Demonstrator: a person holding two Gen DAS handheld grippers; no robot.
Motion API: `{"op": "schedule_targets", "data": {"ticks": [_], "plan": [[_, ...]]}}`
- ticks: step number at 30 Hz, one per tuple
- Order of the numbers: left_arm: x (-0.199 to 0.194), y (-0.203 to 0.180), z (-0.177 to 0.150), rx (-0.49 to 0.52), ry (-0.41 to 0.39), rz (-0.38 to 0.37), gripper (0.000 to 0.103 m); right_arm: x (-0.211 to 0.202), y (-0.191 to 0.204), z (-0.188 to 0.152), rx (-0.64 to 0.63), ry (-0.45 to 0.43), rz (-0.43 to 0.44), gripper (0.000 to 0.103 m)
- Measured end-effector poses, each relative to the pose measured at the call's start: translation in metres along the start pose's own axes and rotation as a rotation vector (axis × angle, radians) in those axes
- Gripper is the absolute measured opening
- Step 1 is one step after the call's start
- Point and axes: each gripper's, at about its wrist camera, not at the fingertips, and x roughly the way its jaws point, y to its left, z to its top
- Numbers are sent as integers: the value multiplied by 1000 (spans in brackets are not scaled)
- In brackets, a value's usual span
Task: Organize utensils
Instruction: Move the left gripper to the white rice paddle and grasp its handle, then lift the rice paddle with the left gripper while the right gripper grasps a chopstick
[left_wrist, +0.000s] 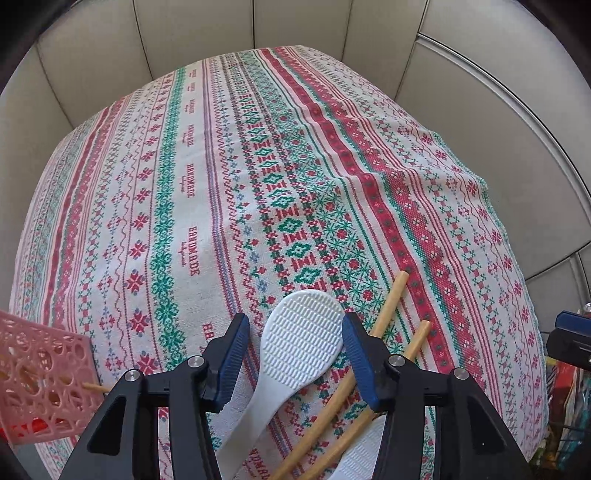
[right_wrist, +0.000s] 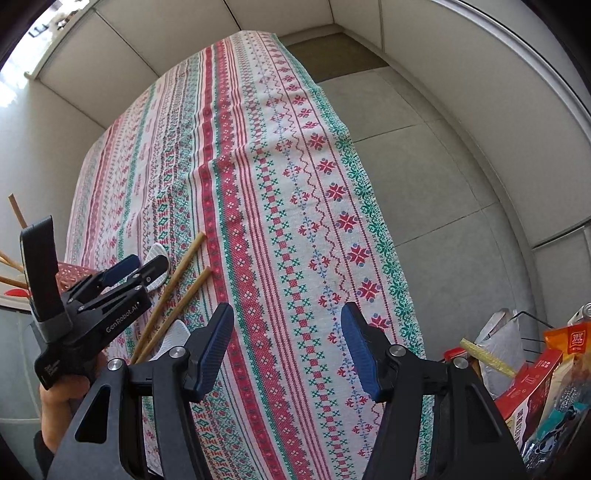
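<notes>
Left gripper (left_wrist: 295, 350) poised over white rice paddle (left_wrist: 295, 347), jaws spread either side of its head.

Paddle flat on patterned tabletop (left_wrist: 207, 155), left of two wooden chopsticks (left_wrist: 384, 314); pink basket (left_wrist: 40, 373) far left; right gripper (right_wrist: 288, 350) spread, holding nothing.

Table by pale walls.
We see a patterned cloth (left_wrist: 229, 177) covering it, grey tiled floor (right_wrist: 443, 177), daylight upper left.

Black left gripper (left_wrist: 295, 354), blue ribbed pads (silver screws)
</notes>
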Motion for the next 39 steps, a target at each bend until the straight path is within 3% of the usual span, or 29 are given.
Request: {"op": "schedule_targets", "data": {"ticks": [8,16,30,32,36,39], "plan": [[4,-14,1,61,3,47,48,3,0,1,4,14,8,63],[-6,-7,-2,13,-22,59,47,3,1,0,9,17,2,63],[-122,-14,-48,30,-253,-20,47,19,19,5,36,46,74,63],[-138,-12,-59,15,-284,-46,47,24,28,4,30,52,97,59],[-159,0,-78,-32,-323,-104,47,38,41,4,56,96,162,39],[-167,12,-88,-56,-338,-127,47,48,46,4,95,120,194,32]]}}
